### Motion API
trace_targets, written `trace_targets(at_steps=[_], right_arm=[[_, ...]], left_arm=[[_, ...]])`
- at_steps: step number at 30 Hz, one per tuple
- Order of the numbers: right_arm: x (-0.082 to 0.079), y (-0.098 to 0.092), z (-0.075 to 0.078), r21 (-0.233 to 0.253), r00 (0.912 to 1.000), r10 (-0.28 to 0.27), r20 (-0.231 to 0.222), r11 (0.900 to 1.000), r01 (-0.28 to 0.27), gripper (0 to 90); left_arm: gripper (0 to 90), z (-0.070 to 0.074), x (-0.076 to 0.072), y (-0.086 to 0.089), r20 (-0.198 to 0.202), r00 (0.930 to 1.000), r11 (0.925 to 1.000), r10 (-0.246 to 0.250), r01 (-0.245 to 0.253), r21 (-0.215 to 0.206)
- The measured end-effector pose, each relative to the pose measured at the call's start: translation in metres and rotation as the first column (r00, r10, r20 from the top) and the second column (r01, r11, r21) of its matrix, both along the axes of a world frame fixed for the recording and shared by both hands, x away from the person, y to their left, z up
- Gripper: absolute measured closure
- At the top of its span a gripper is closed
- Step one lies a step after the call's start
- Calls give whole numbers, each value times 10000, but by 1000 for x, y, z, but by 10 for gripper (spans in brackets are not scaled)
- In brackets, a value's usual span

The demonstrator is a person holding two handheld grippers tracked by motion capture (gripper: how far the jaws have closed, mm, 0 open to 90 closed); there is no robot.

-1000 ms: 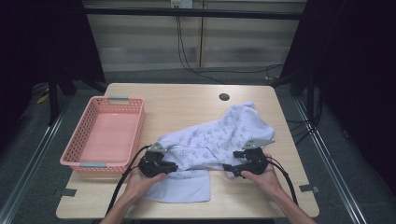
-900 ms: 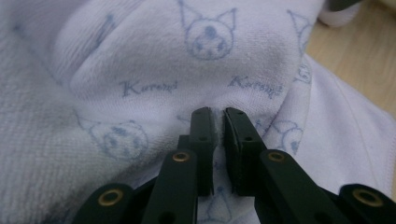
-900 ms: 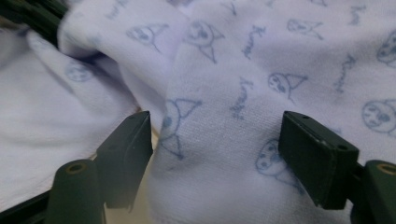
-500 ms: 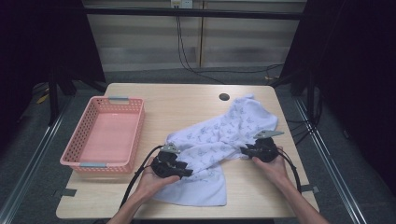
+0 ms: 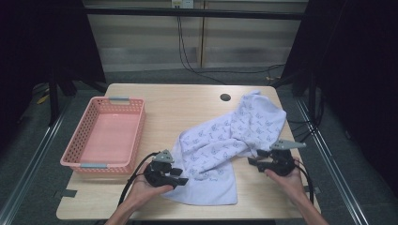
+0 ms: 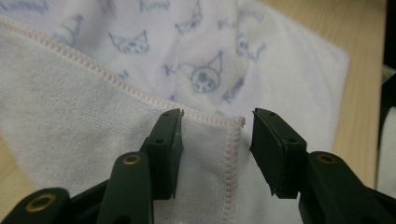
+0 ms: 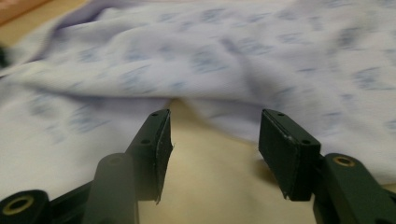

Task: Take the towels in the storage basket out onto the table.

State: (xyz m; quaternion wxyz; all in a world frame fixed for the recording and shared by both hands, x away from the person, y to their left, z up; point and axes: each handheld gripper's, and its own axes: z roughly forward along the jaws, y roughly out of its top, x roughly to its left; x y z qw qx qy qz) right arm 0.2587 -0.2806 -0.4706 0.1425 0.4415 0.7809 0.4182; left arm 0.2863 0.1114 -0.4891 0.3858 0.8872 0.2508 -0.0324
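Note:
A white towel (image 5: 225, 140) with a blue cat print lies rumpled across the table, running from the front middle to the back right. My left gripper (image 5: 180, 177) is at its front left corner, jaws open. A hemmed corner of the towel (image 6: 219, 140) lies between them, ungripped. My right gripper (image 5: 252, 161) sits at the towel's right edge, jaws open over bare wood, with the towel (image 7: 224, 60) just ahead of the tips.
An empty pink basket (image 5: 84, 137) stands at the table's left side. A dark round hole (image 5: 225, 97) sits in the wooden table (image 5: 187, 108) near the back edge. Cables trail from both grippers toward the front edge.
Both grippers have let go of the towel and opened. The right one moved out to the right and then back a little. The towel now lies spread further toward the back right.

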Motion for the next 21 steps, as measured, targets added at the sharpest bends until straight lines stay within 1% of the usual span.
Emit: trace_targets(at_steps=[1, 2, 3, 4, 5, 6, 7, 8, 9, 10, 11, 12, 13, 14, 15, 16, 17, 18, 19, 20, 21], right_arm=[[-7, 6, -3, 72, 9992, 360, -169, 9993, -359, 451], [-12, 11, -6, 67, 9970, 720, -288, 9974, -718, 451], [-16, 17, -10, 19, 9940, 1003, -438, 9950, -1003, 451], [-18, 23, -13, 15, 9897, 1315, -563, 9913, -1317, 451], [-19, 28, -15, -33, 9861, 1541, -629, 9880, -1546, 453], [-18, 34, -16, -82, 9836, 1681, -650, 9856, -1690, 469], [-18, 40, -18, -32, 9807, 1828, -696, 9830, -1835, 494], [-18, 47, -20, -141, 9761, 2062, -686, 9781, -2076, 491], [-19, 55, -21, -326, 9697, 2359, -630, 9706, -2383, 483], [-18, 62, -23, -308, 9624, 2617, -730, 9639, -2645, 472], [-18, 68, -26, -363, 9598, 2689, -809, 9615, -2724, 462], [-17, 73, -28, -700, 9568, 2793, -808, 9560, -2849, 446], [-18, 76, -30, -995, 9581, 2791, -645, 9535, -2844, 443], [-19, 77, -31, -1118, 9579, 2819, -555, 9515, -2865, 446], [-20, 78, -31, -1274, 9568, 2873, -445, 9483, -2906, 489], [-22, 78, -31, -1588, 9591, 2820, -246, 9461, -2823, 558], [-22, 76, -30, -1576, 9621, 2711, -296, 9492, -2723, 696], [-23, 72, -29, -1632, 9637, 2649, -334, 9498, -2667, 818], [-23, 66, -29, -1618, 9663, 2553, -319, 9528, -2571, 860], [-22, 60, -29, -1581, 9707, 2368, -417, 9577, -2404, 866], [-22, 52, -28, -1683, 9787, 2000, -469, 9642, -2051, 871]], left_arm=[[617, -1, 1, -1, 11, 10000, 10000, 4, -4, 69], [702, -2, 1, -2, -150, 9999, 9999, 67, -69, -140], [773, 0, 3, -2, -215, 9998, 9997, 50, -55, -250], [813, 2, 4, -2, -113, 9999, 9991, -17, 12, -427], [830, 5, 3, -3, 98, 9999, 9990, -110, 114, -423], [852, 8, 3, -4, 199, 9998, 9981, -62, 74, -616], [867, 11, 3, -3, 193, 9998, 9965, 38, -22, -840], [872, 14, 4, -2, 259, 9996, 9951, 138, -112, -982], [875, 17, 5, 0, 310, 9990, 9927, 329, -291, -1168], [877, 19, 7, 2, 334, 9984, 9906, 452, -404, -1305], [878, 21, 8, 4, 369, 9979, 9898, 533, -479, -1345], [877, 22, 8, 7, 403, 9973, 9891, 618, -558, -1360], [878, 23, 8, 10, 405, 9965, 9873, 729, -664, -1440], [878, 24, 9, 13, 382, 9960, 9857, 807, -741, -1511], [878, 25, 8, 16, 396, 9950, 9840, 919, -846, -1569], [878, 26, 8, 20, 393, 9942, 9818, 1001, -923, -1660], [878, 28, 8, 24, 363, 9925, 9778, 1164, -1081, -1797], [878, 29, 7, 28, 448, 9897, 9753, 1357, -1255, -1819], [879, 30, 7, 32, 458, 9867, 9719, 1559, -1449, -1857], [880, 30, 5, 37, 551, 9821, 9676, 1800, -1667, -1898], [882, 30, 3, 40, 719, 9743, 9619, 2133, -1966, -1900]])
